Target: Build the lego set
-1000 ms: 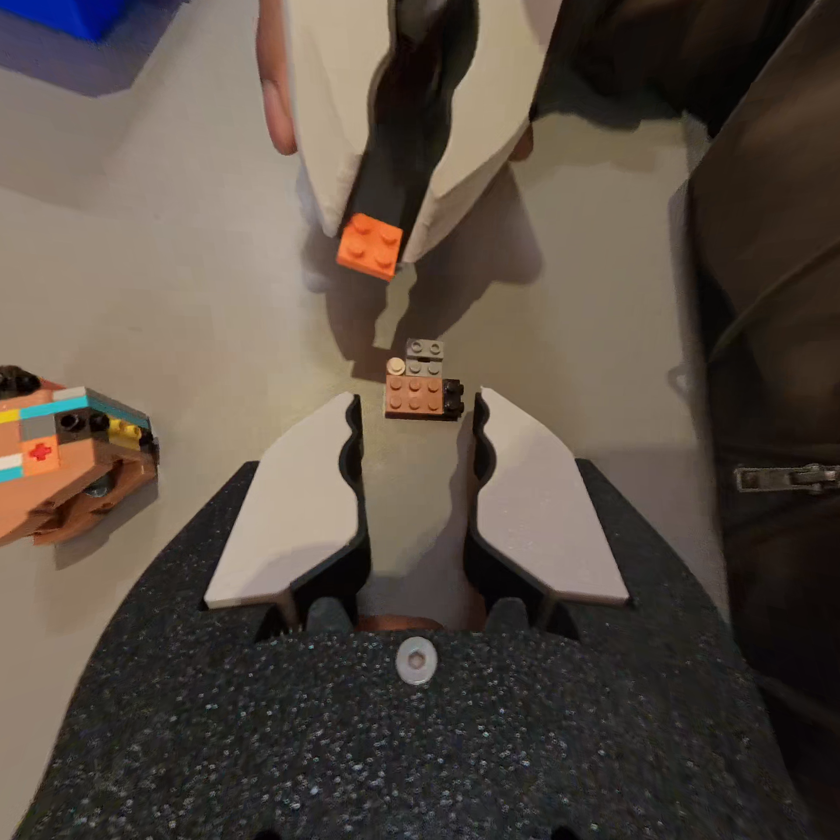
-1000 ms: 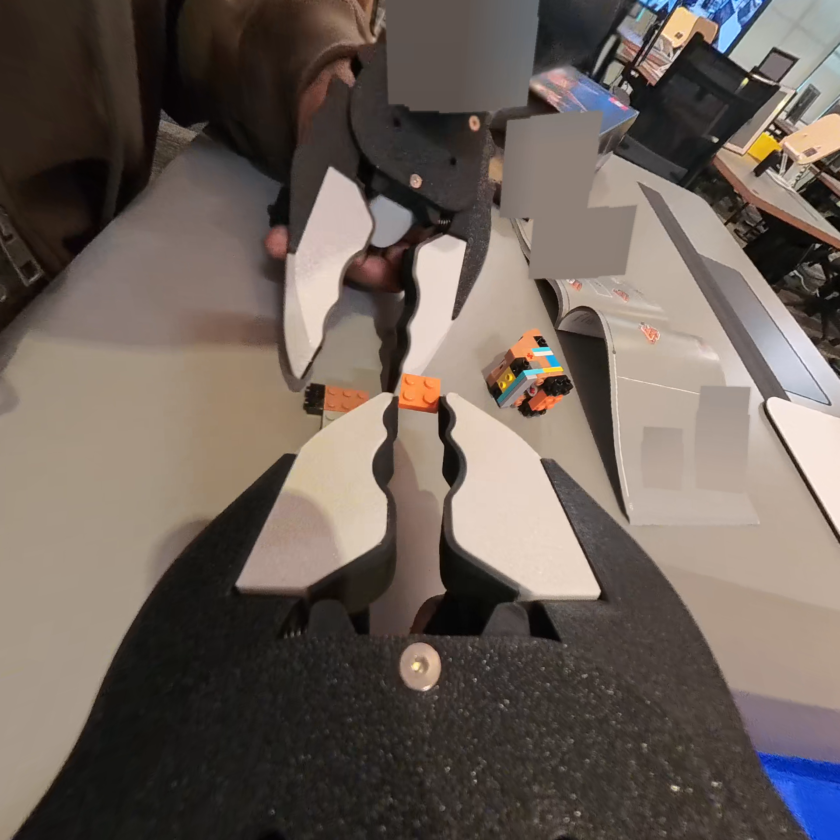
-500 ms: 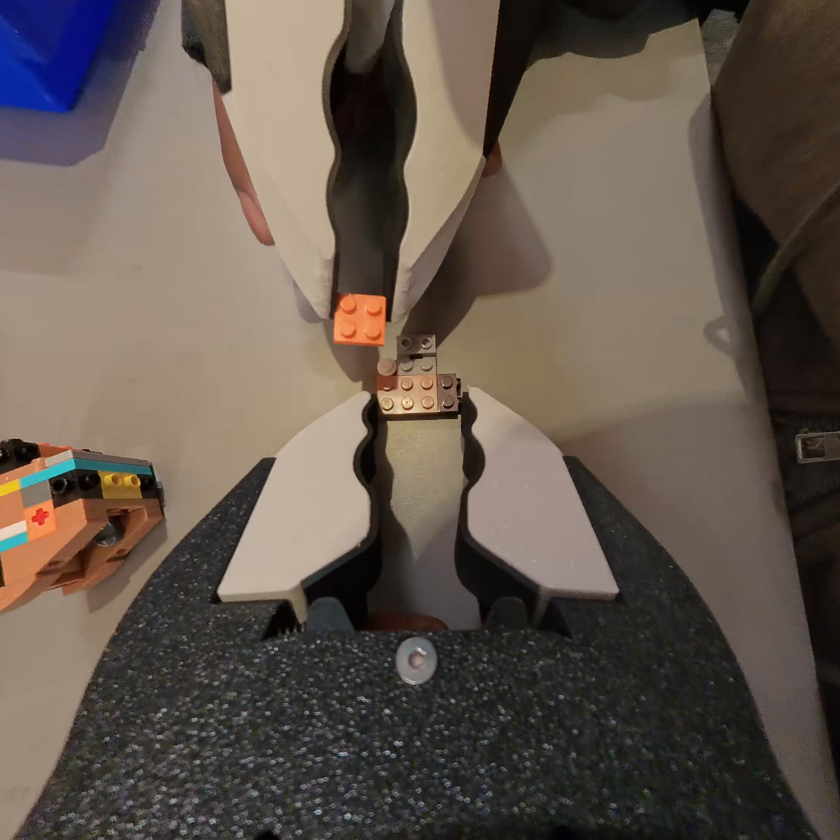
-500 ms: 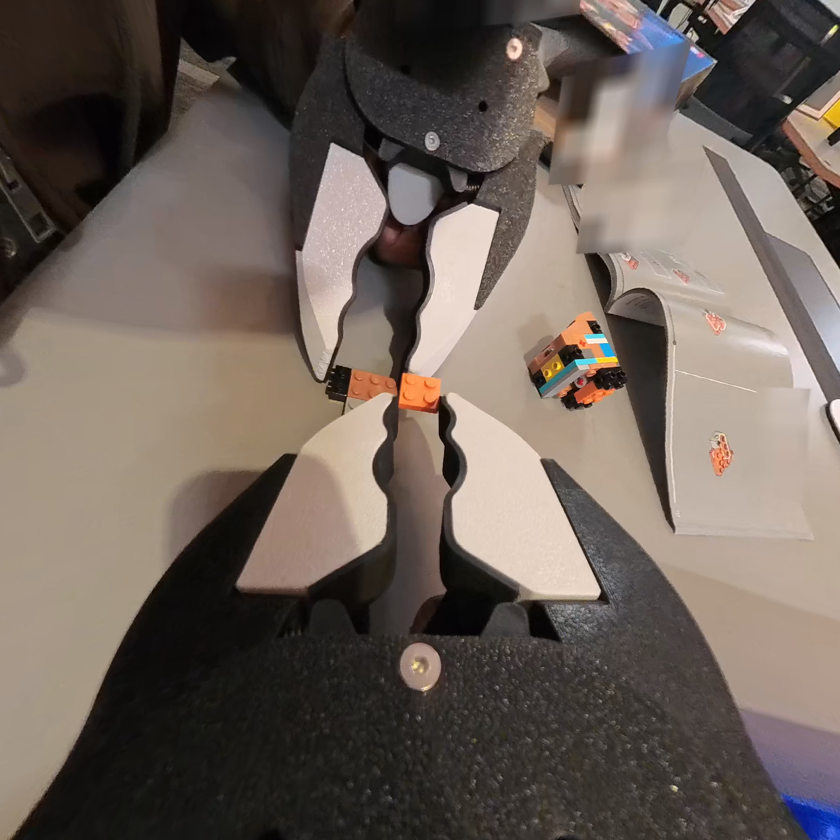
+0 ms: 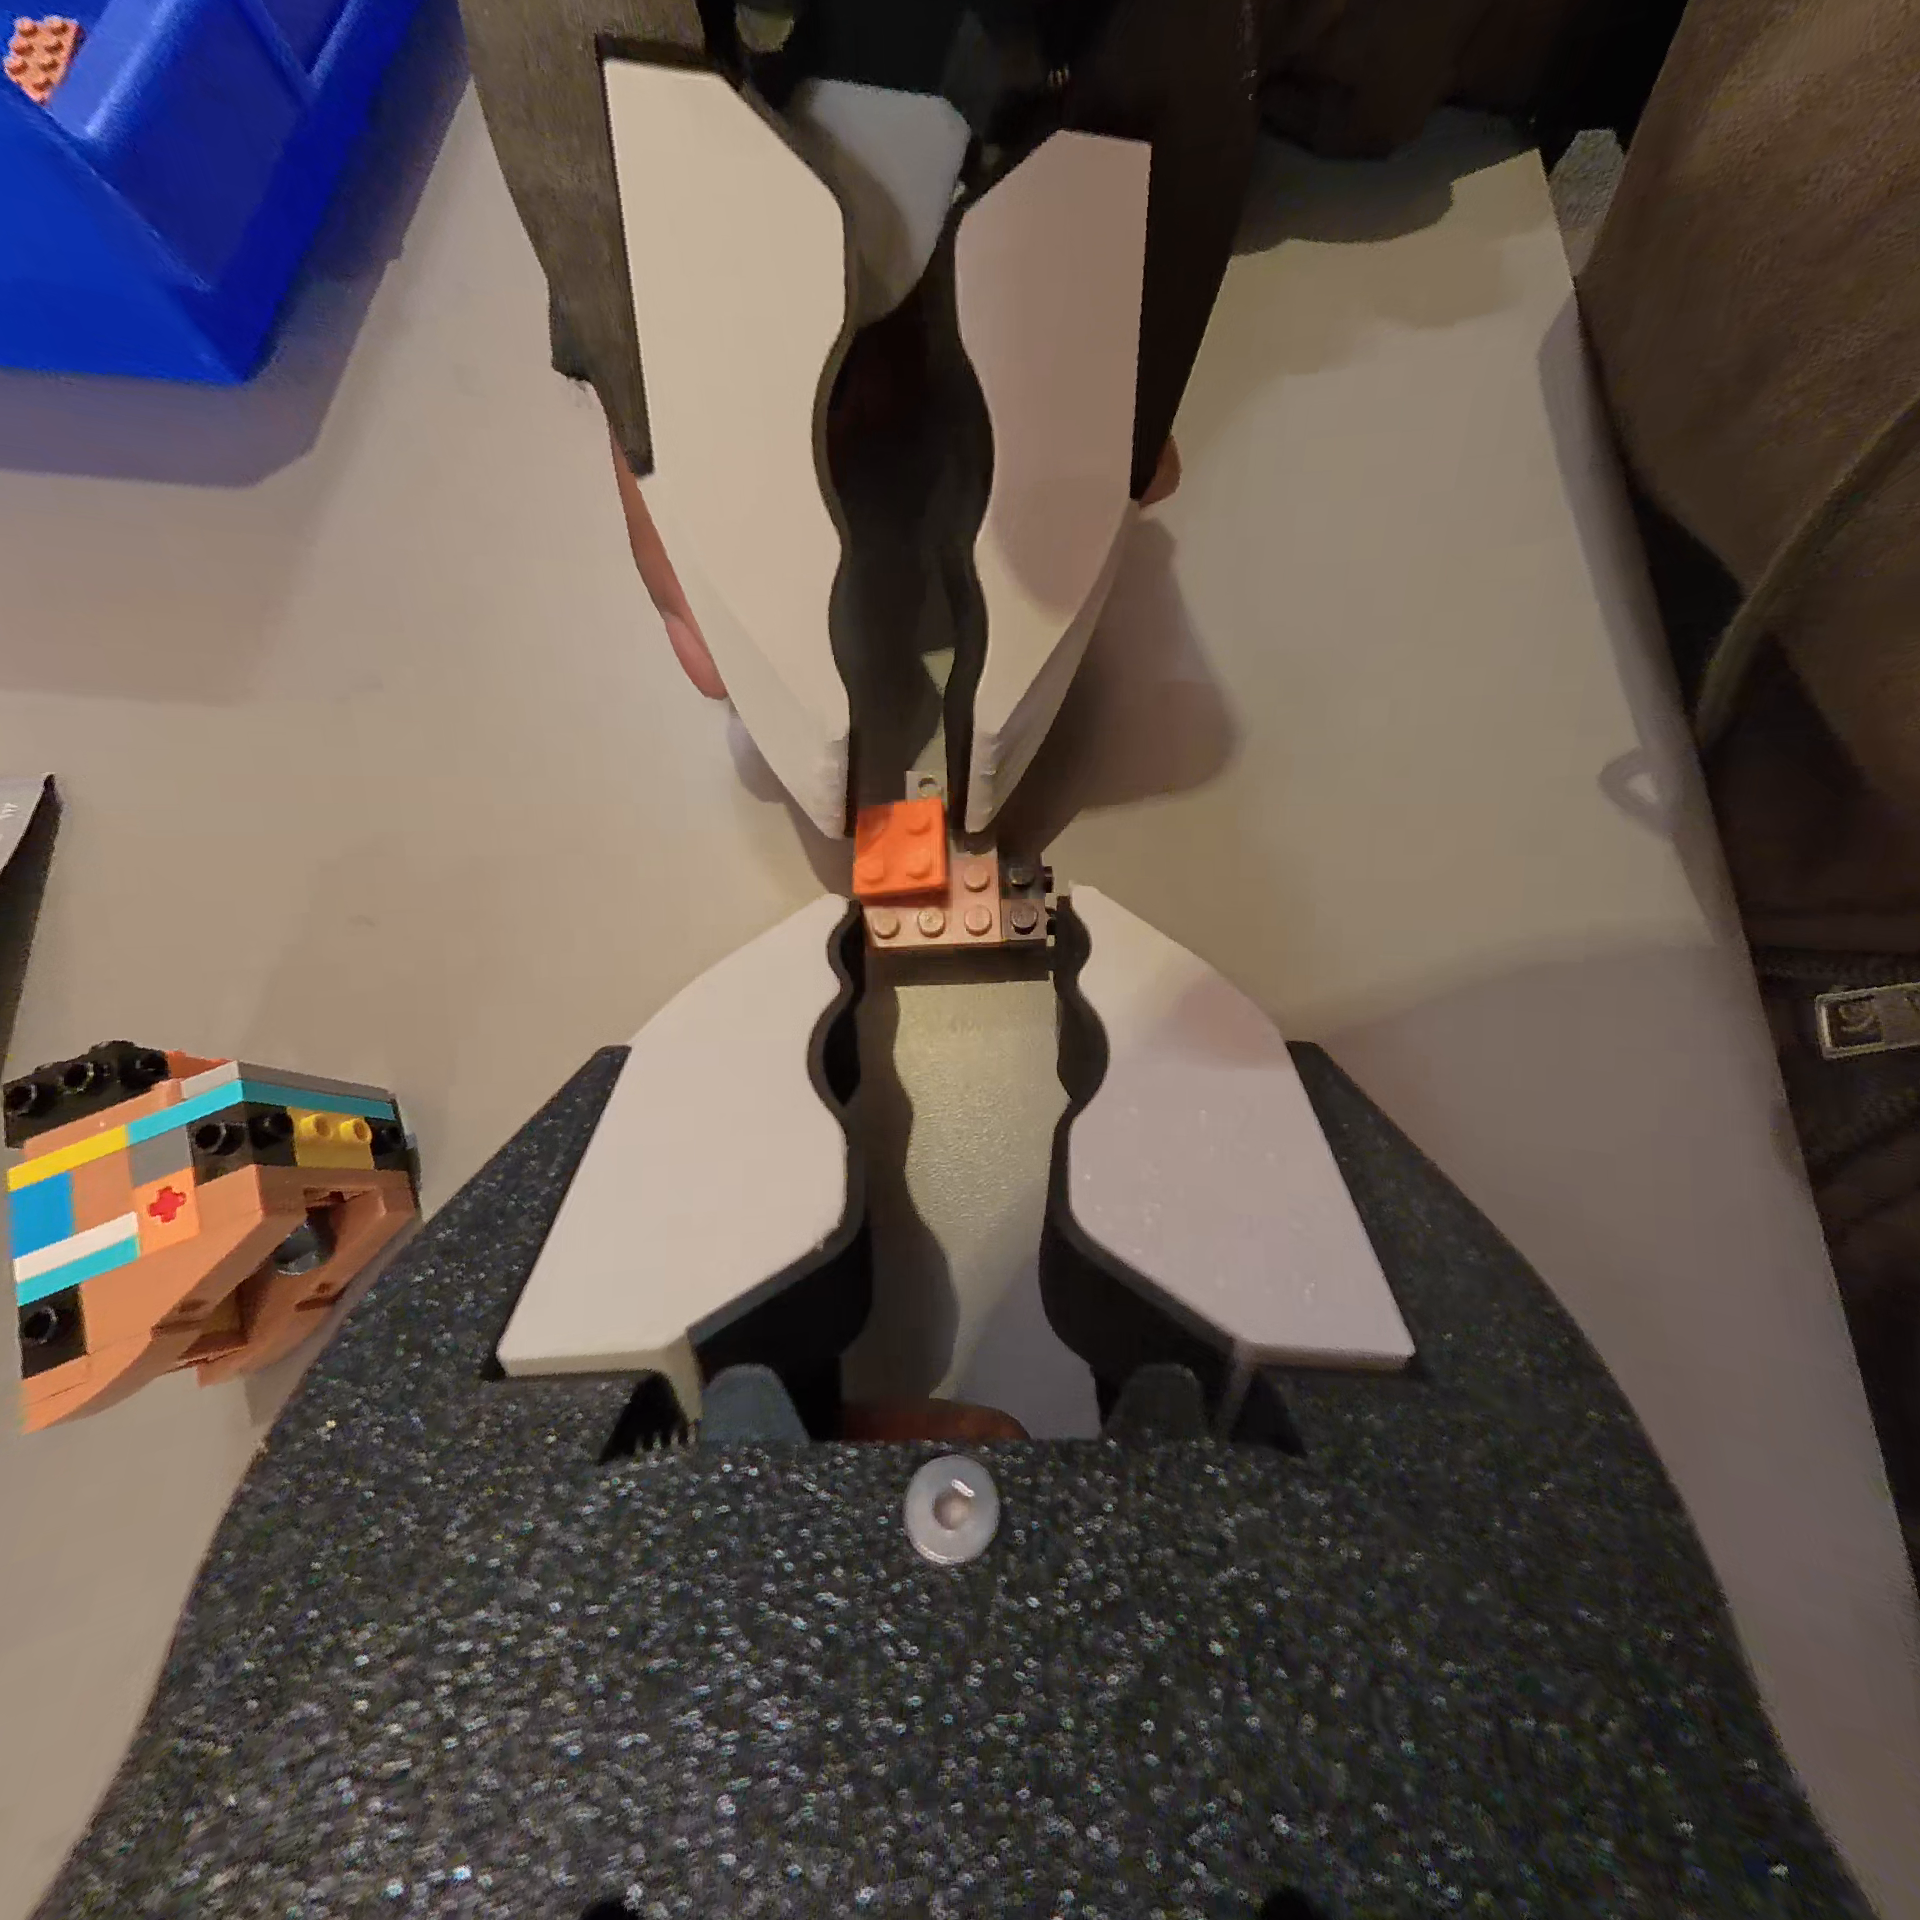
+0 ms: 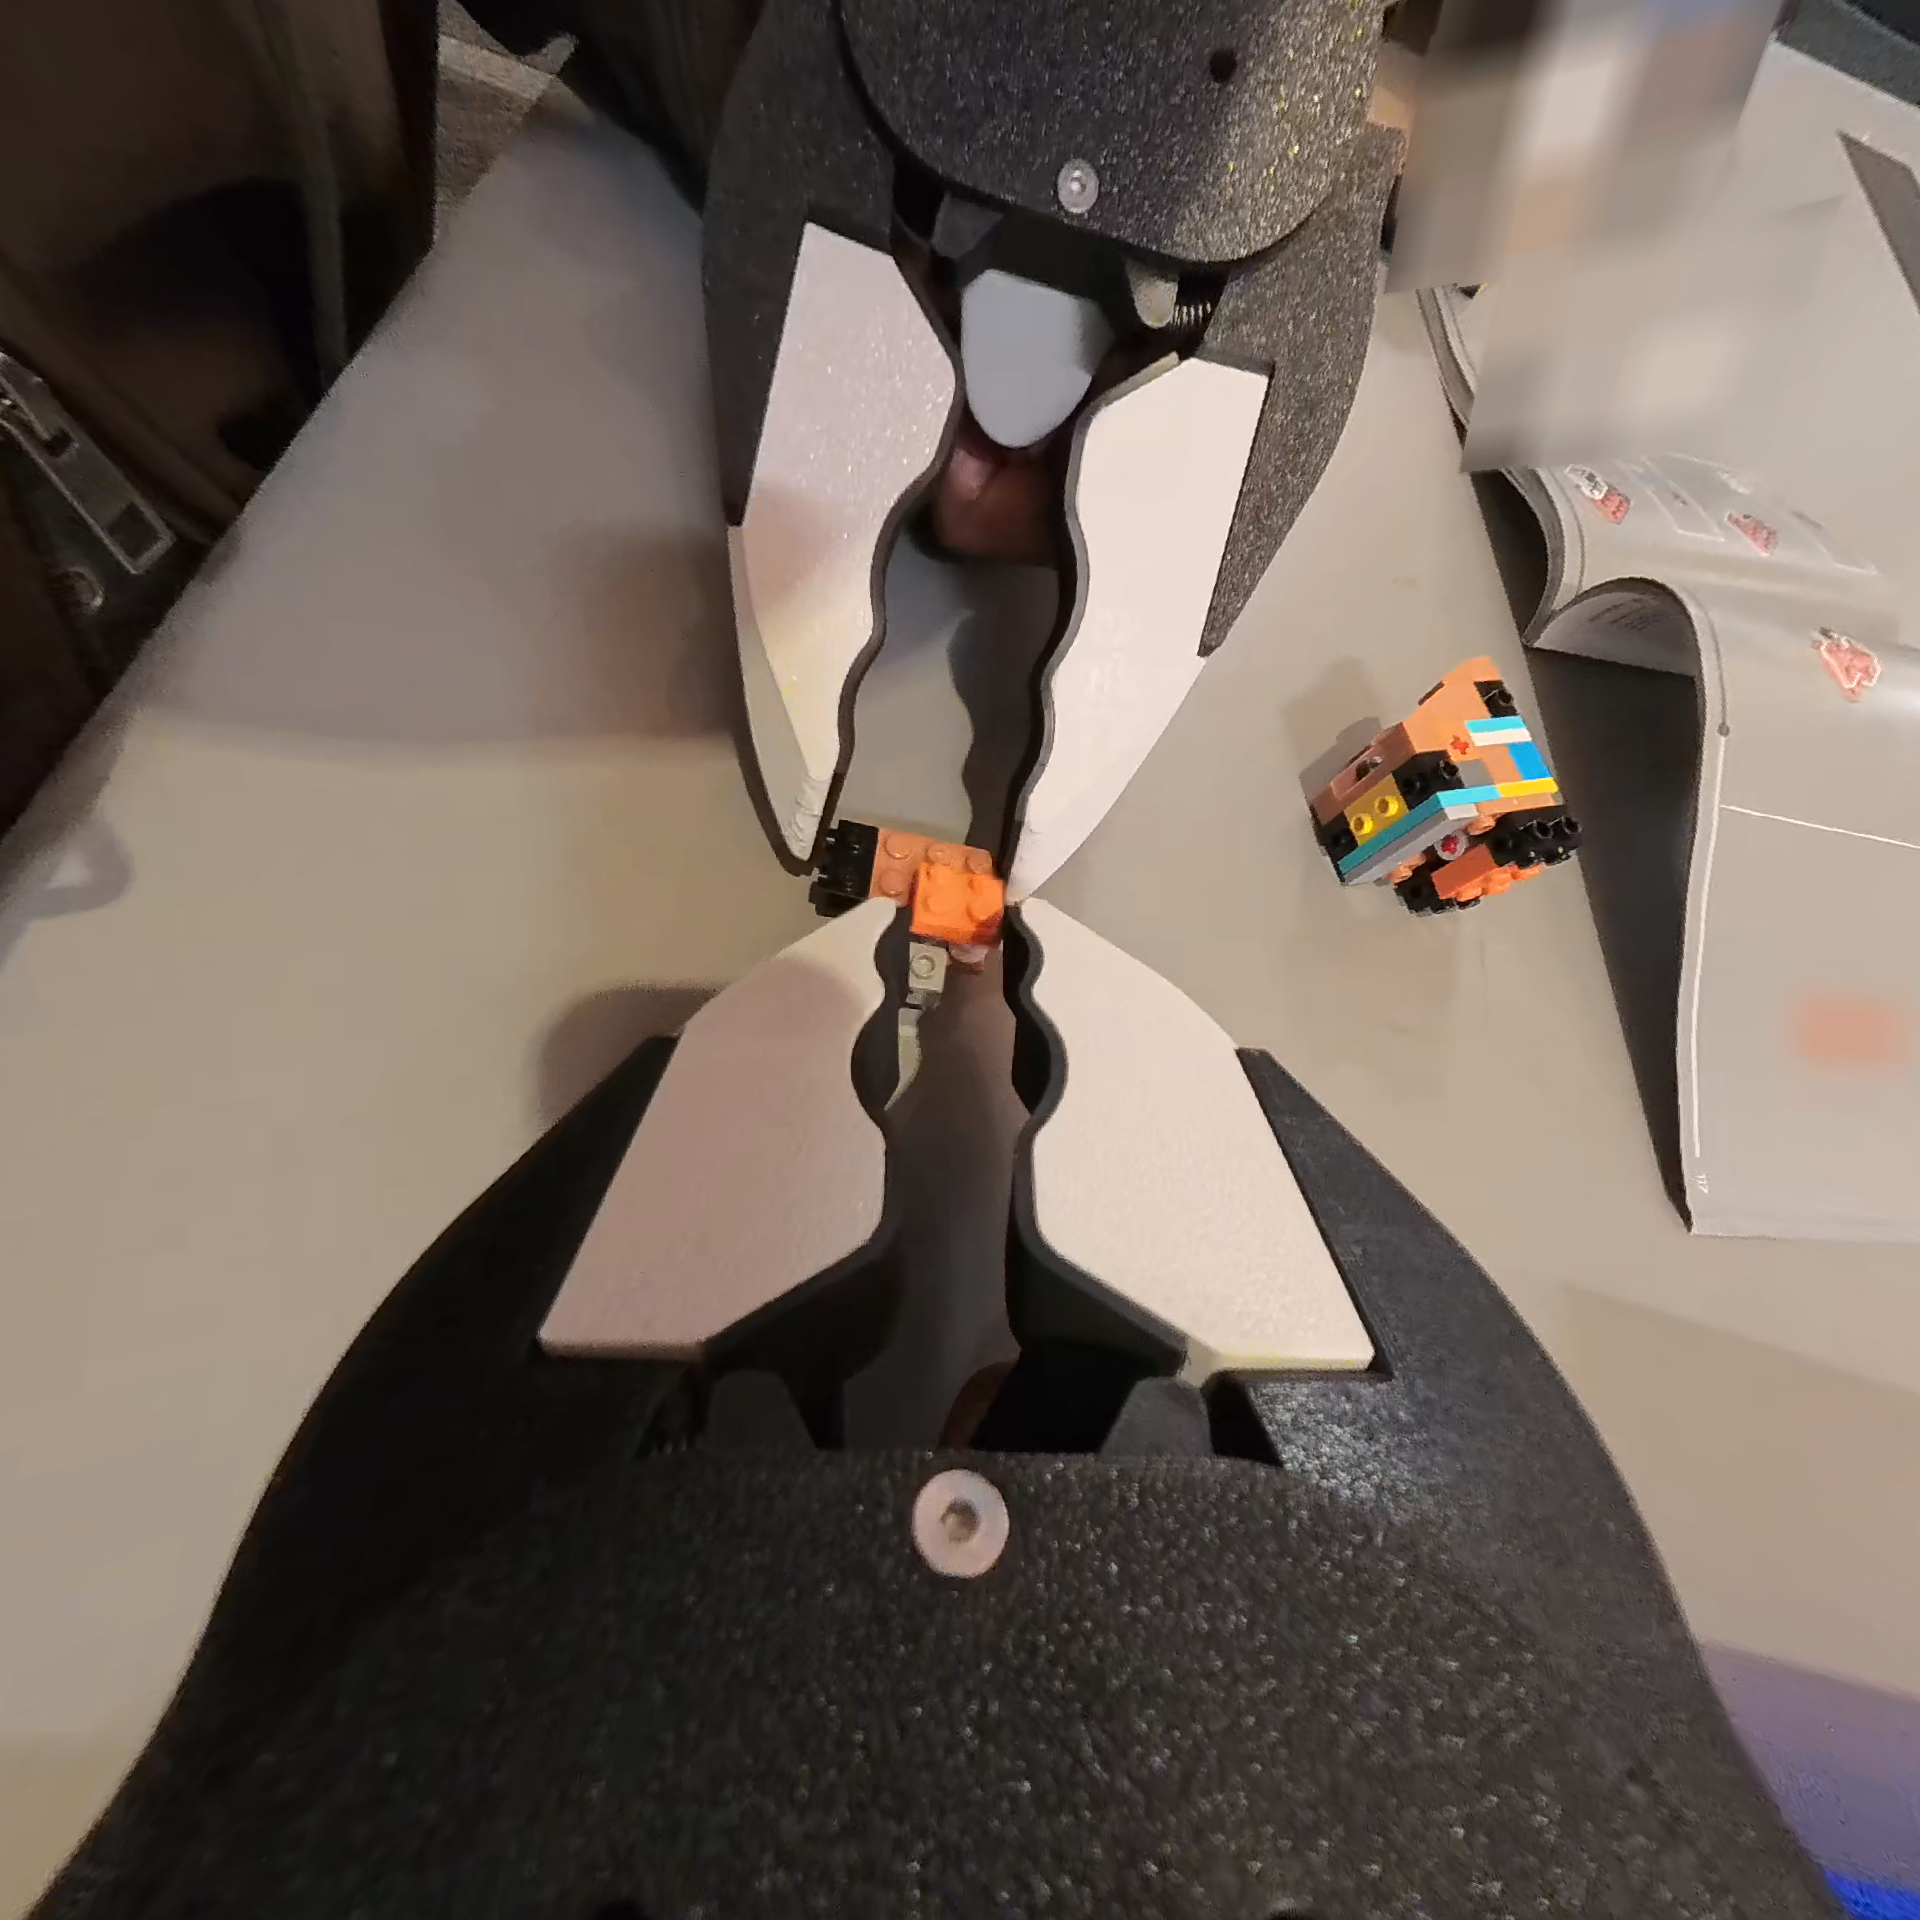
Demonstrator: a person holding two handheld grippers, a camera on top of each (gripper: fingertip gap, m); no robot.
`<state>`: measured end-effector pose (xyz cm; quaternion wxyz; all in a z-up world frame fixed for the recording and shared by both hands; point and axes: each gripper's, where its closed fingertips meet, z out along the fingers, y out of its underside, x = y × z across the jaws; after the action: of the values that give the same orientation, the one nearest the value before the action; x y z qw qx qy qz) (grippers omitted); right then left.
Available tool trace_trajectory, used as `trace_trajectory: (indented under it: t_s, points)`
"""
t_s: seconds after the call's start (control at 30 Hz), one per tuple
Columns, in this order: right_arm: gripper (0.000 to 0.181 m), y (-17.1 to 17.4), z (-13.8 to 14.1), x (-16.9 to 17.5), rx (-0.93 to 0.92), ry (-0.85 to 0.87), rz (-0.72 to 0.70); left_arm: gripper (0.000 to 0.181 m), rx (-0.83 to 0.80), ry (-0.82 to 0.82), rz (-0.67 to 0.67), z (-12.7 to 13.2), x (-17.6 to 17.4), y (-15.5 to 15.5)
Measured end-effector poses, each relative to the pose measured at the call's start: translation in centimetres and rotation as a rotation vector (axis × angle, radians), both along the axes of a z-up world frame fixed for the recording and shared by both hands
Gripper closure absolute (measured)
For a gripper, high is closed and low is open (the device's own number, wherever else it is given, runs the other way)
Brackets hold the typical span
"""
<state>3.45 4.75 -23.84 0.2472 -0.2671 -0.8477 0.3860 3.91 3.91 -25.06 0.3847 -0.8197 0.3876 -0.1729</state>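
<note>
My left gripper [image 5: 958, 920] is shut on a small brown plate assembly [image 5: 971, 920] with black pieces at its right end, holding it low over the table. My right gripper [image 5: 909, 821] reaches in from the far side, shut on an orange 2x2 plate [image 5: 902, 850]. The plate rests on the left part of the assembly. In the right wrist view my right gripper [image 6: 948, 920] holds the orange plate [image 6: 956, 896] against the assembly [image 6: 894, 857], which sits between the tips of my left gripper [image 6: 914, 857]. A grey piece [image 6: 928, 971] juts from the assembly under the plate.
A partly built orange, teal and black model [image 5: 177, 1195] lies left of my left gripper; it also shows in the right wrist view [image 6: 1439, 784]. A blue parts bin [image 5: 156, 187] stands at the far left. An open booklet [image 6: 1766, 831] lies beyond the model. A person's dark jacket [image 5: 1766, 520] borders the table edge.
My left gripper moved forward and closed on the brown assembly. My right gripper came toward it and brought the orange plate down onto the assembly.
</note>
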Motion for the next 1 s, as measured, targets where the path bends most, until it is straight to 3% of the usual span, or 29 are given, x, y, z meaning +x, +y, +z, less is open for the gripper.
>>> trace_trajectory:
  t_s: [0.33,0.63,1.0]
  points:
    - [0.155,-0.1,0.4,0.3,-0.053,-0.016,0.013,0.146,0.039,0.011,-0.015,0.3,-0.1,0.1]
    - [0.153,1.6,3.2,-0.3,-0.450,-0.127,-0.098,0.146,0.093,-0.006,-0.041,1.3,-0.3,0.1]
    - [0.159,2.6,3.6,-1.2,-0.653,-0.241,-0.179,0.146,0.131,-0.042,-0.055,2.7,-0.7,0.0]
